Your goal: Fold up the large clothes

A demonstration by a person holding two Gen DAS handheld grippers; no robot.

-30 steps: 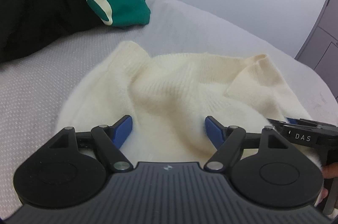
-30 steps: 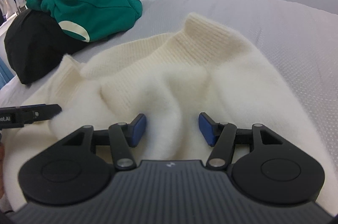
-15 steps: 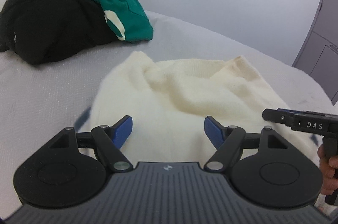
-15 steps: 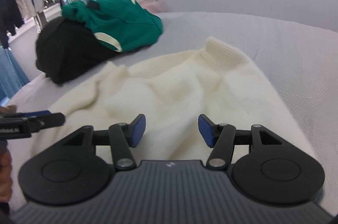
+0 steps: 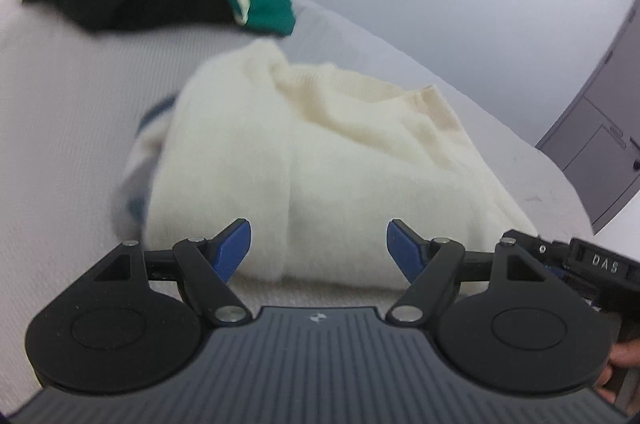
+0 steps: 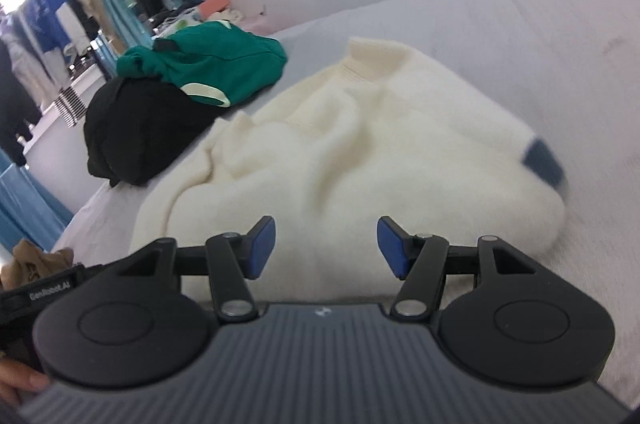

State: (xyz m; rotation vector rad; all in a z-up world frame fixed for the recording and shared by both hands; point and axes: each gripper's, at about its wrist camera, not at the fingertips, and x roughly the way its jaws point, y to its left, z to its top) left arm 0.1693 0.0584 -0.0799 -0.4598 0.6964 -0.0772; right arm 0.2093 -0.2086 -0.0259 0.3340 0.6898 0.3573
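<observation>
Cream knit sweater (image 5: 340, 160) lies bunched on the grey bed (image 5: 72, 112), w/ both grippers spread wide & empty: left gripper (image 5: 319, 244), right gripper (image 6: 326, 246). Risk: fluffy, thick knit; pinching only the top layer would pull the fold crooked.

Sweater (image 5: 320, 160) on the bed (image 5: 72, 112), before both claws; clothes pile (image 6: 160, 92) behind it, leftward.

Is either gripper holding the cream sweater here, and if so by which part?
Nothing is held. The left gripper and right gripper are both open, with the cream sweater lying loose on the bed ahead of them.
</observation>
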